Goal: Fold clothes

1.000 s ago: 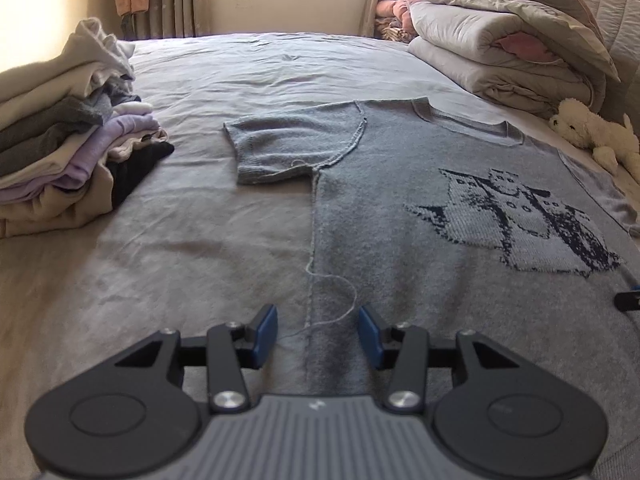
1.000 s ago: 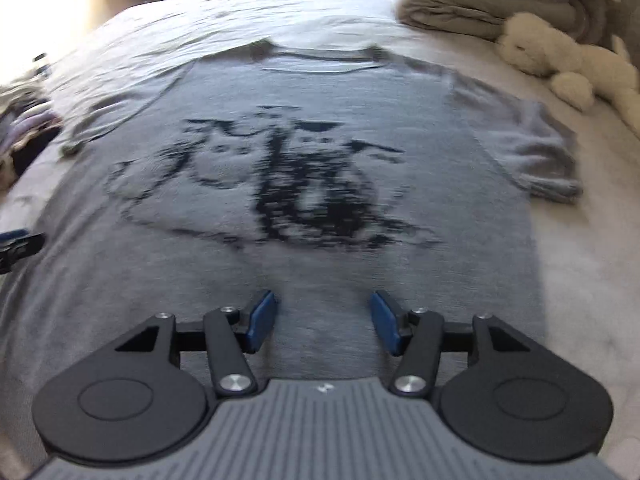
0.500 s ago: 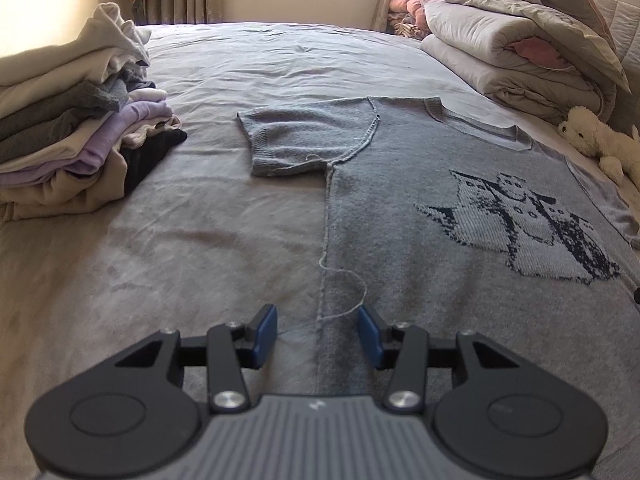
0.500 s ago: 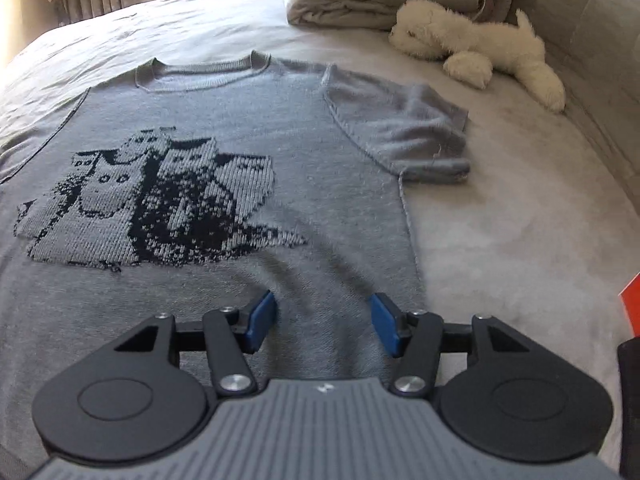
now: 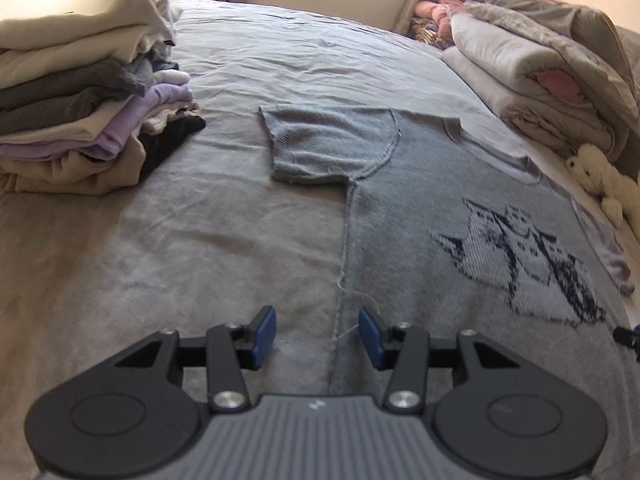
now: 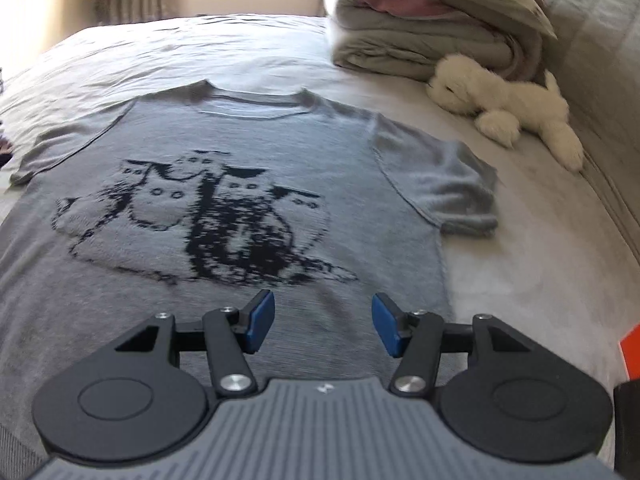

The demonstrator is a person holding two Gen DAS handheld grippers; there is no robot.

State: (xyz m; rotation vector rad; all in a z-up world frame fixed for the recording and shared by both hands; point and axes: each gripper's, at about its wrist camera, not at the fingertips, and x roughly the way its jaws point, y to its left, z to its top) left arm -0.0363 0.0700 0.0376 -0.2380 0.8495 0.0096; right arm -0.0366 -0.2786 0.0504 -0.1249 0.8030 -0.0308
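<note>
Grey knit T-shirt [image 5: 420, 216] lies flat, front up, on the bed [image 5: 200, 248], sleeves spread, ribbed neckline away from you. Dark woven cat motif [image 6: 208, 224] on the chest. A loose thread [image 5: 360, 308] trails from the side seam near your left gripper [image 5: 318, 334]. Its jaws are spread, nothing between them, above the shirt's side edge. Your right gripper [image 6: 323, 328] hangs over the lower shirt body, jaws likewise apart and empty. Bedcover is soft, wrinkled grey fabric. Stack of folded clothes [image 5: 84, 112] at left: cream, grey, lilac, black. Folded quilts [image 6: 432, 20] and a white plush toy [image 6: 508, 108] at right.
</note>
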